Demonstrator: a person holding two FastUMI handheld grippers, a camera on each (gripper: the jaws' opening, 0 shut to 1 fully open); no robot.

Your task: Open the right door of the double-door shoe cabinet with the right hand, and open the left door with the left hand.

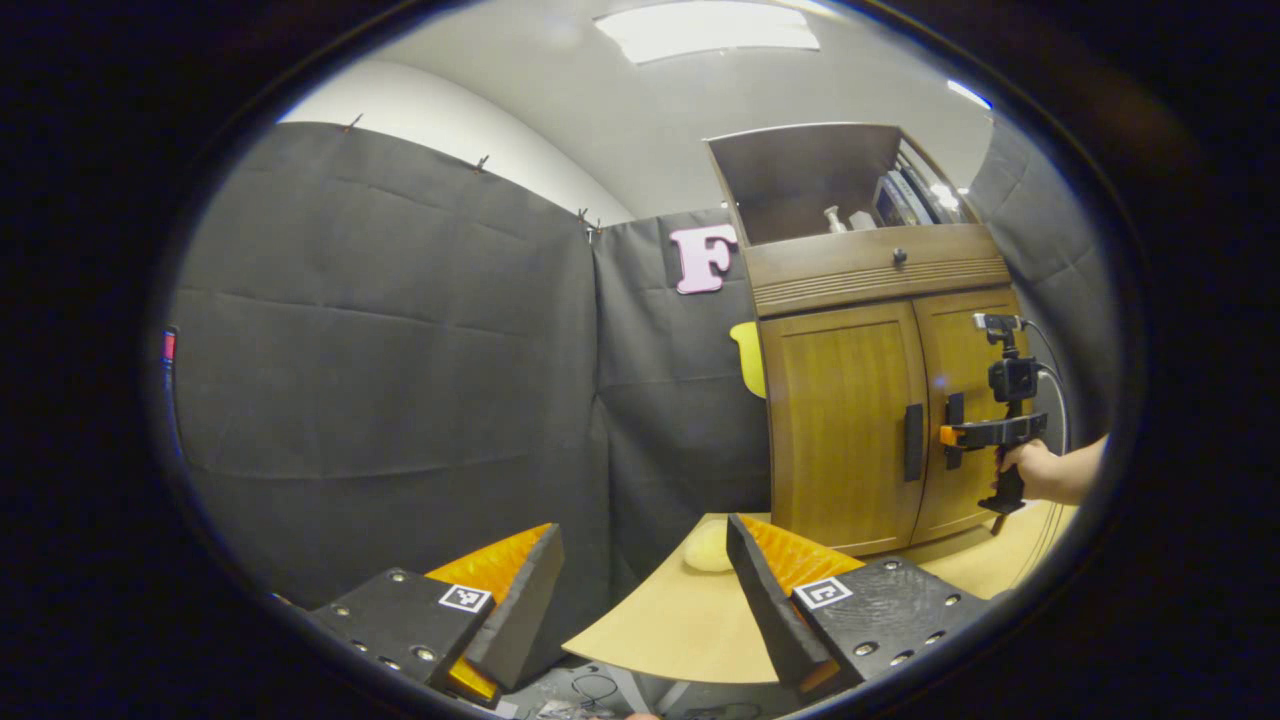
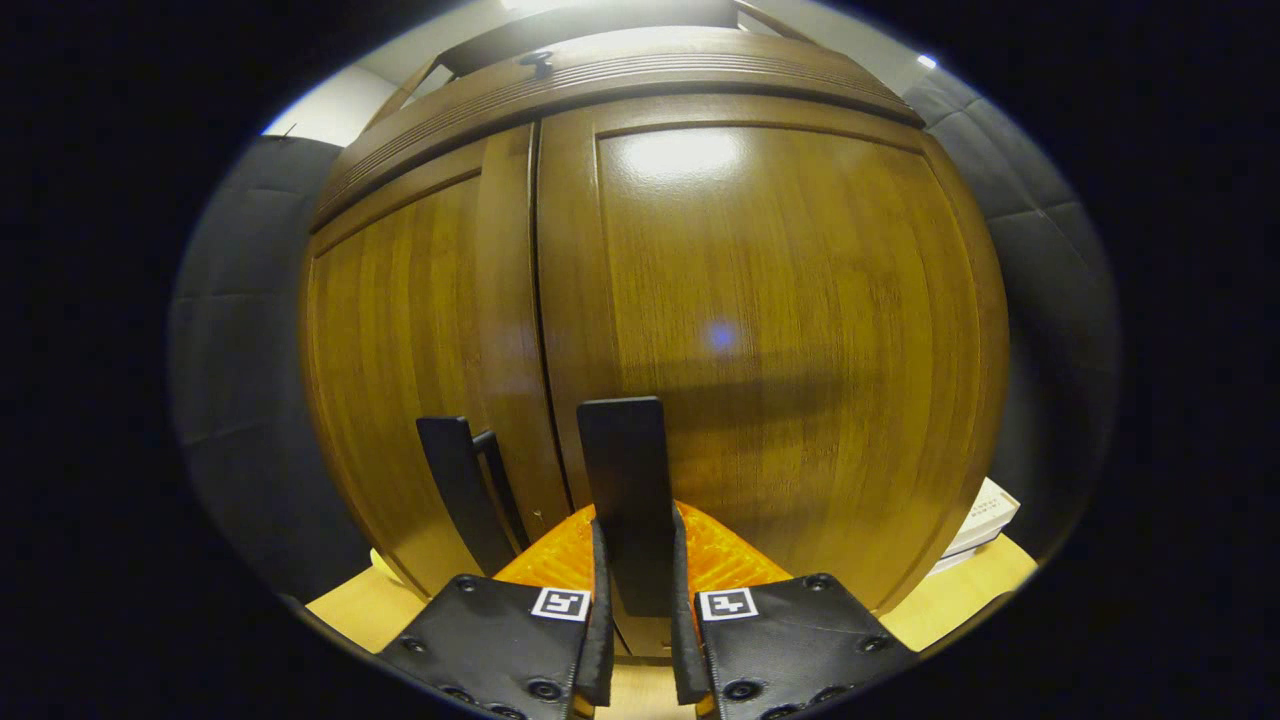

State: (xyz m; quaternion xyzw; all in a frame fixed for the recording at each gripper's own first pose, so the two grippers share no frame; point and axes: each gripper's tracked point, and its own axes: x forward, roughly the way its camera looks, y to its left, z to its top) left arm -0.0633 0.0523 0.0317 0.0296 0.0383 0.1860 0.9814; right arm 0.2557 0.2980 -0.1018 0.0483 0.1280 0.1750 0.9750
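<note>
The wooden shoe cabinet (image 1: 870, 400) stands on the table at the right of the left gripper view, both doors flat and closed. In the right gripper view, my right gripper (image 2: 637, 545) is shut on the dark vertical handle (image 2: 625, 470) of the right door (image 2: 780, 330). The left door (image 2: 400, 350) has its own handle (image 2: 462, 490) just beside it. Farther off in the left gripper view, a hand (image 1: 1040, 470) holds that right gripper (image 1: 985, 433) against the right handle (image 1: 954, 428). My left gripper (image 1: 643, 535) is open, well short of the left door (image 1: 840, 430) and its handle (image 1: 913, 442).
The cabinet sits on a light wooden table (image 1: 680, 630), on which a pale rounded object (image 1: 708, 548) lies near the cabinet's left corner. A drawer with a knob (image 1: 899, 256) and an open shelf (image 1: 830, 190) top the doors. A white box (image 2: 985, 515) lies right of the cabinet.
</note>
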